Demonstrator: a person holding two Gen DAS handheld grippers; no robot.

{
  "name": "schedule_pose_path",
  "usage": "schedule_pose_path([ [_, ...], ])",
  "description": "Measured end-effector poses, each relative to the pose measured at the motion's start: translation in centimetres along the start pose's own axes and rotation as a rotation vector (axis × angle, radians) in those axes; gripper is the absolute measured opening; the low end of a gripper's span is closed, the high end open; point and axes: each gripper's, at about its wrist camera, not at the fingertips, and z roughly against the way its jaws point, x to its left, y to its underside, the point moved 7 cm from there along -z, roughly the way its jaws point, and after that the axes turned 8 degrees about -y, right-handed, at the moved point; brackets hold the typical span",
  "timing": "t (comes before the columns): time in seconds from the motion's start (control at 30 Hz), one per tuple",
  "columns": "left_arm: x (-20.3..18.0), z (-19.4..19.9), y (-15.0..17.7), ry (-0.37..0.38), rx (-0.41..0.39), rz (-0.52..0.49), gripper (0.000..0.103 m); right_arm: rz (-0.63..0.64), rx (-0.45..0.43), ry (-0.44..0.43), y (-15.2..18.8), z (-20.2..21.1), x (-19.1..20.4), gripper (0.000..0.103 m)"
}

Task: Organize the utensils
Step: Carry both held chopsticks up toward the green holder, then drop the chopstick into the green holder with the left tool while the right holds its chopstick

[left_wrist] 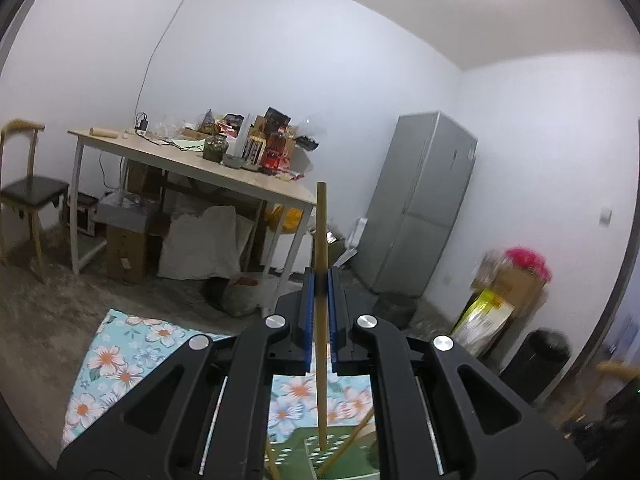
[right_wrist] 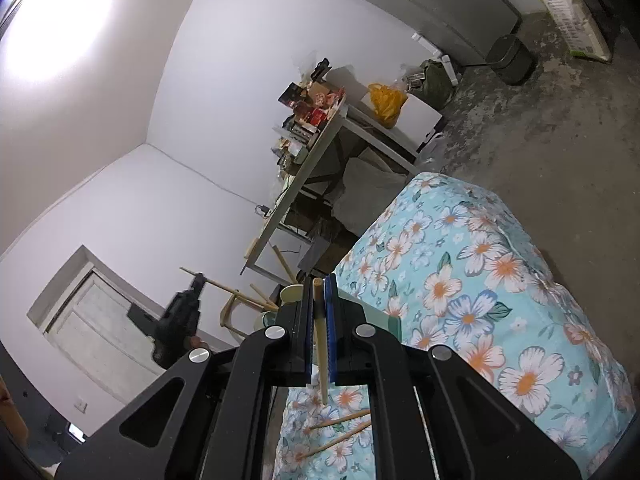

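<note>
Left wrist view: the left gripper point(left_wrist: 321, 280) is clamped on a long pale bamboo chopstick point(left_wrist: 321, 240), which stands nearly upright between the blue pads, its top end rising above the fingertips and its lower end hanging above a green dotted holder point(left_wrist: 340, 456). That holder sits on the floral turquoise tablecloth point(left_wrist: 120, 360), with another wooden stick point(left_wrist: 352, 440) leaning in it. Beyond the tablecloth stand a wooden table with white legs point(left_wrist: 180, 160), cluttered with jars and boxes, and a tall grey refrigerator point(left_wrist: 424, 204).

Right wrist view, strongly tilted: the right gripper point(right_wrist: 319, 292) is closed on a second bamboo chopstick point(right_wrist: 320, 344), gripped near its blunt end, its tapered tip pointing back over the floral tablecloth. Two loose wooden chopsticks point(right_wrist: 340, 428) lie on the tablecloth beneath it. The left gripper shows beside the tablecloth, holding its stick.
</note>
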Motion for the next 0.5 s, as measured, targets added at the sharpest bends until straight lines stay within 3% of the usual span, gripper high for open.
schedule_pose_path([
  [0.1, -0.1, -1.3, 2.1, -0.026, 0.034, -0.033, 0.005, -0.008, -0.007, 0.001, 0.0, 0.5, -0.3, 0.006],
  [0.23, 0.5, -1.9, 3.8, -0.029, 0.080, -0.003, 0.005, -0.011, -0.010, 0.003, 0.0, 0.6, -0.4, 0.006],
  [0.5, 1.2, 1.2, 4.2, -0.050, 0.085, -0.024, 0.045, 0.013, -0.003, -0.024, -0.1, 0.4, 0.8, 0.006],
])
